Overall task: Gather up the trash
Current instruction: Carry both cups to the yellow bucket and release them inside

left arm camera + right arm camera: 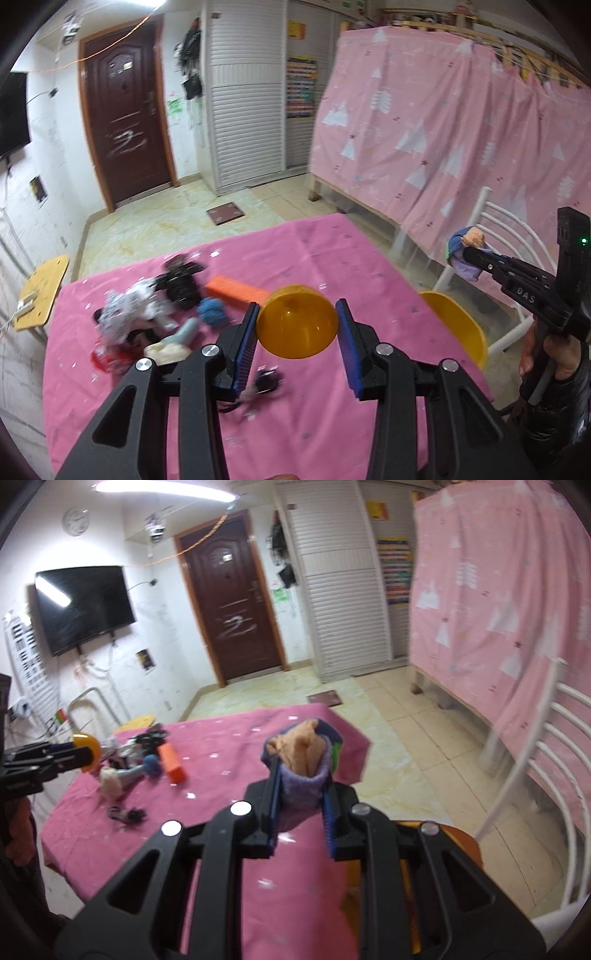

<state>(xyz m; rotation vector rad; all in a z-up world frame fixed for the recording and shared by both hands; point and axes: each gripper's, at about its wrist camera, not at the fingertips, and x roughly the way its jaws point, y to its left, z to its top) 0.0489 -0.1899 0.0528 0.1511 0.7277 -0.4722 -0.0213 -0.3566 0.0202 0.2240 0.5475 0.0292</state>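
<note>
The left gripper [297, 325] was clamped on a small orange half-shell [297, 322], and the right gripper [300, 805] was shut on a rolled bundle of purple and tan cloth [301, 766], both items held in the air above the pink-covered table [314, 435]. A yellow bin [458, 328] stood at the table's near right edge, seemingly where they belonged. Much remained, I judged: the crumpled wrappers [140, 314], a blue yarn ball [212, 314], an orange block [236, 290] and a small dark scrap [267, 382] lay on the cloth.
</note>
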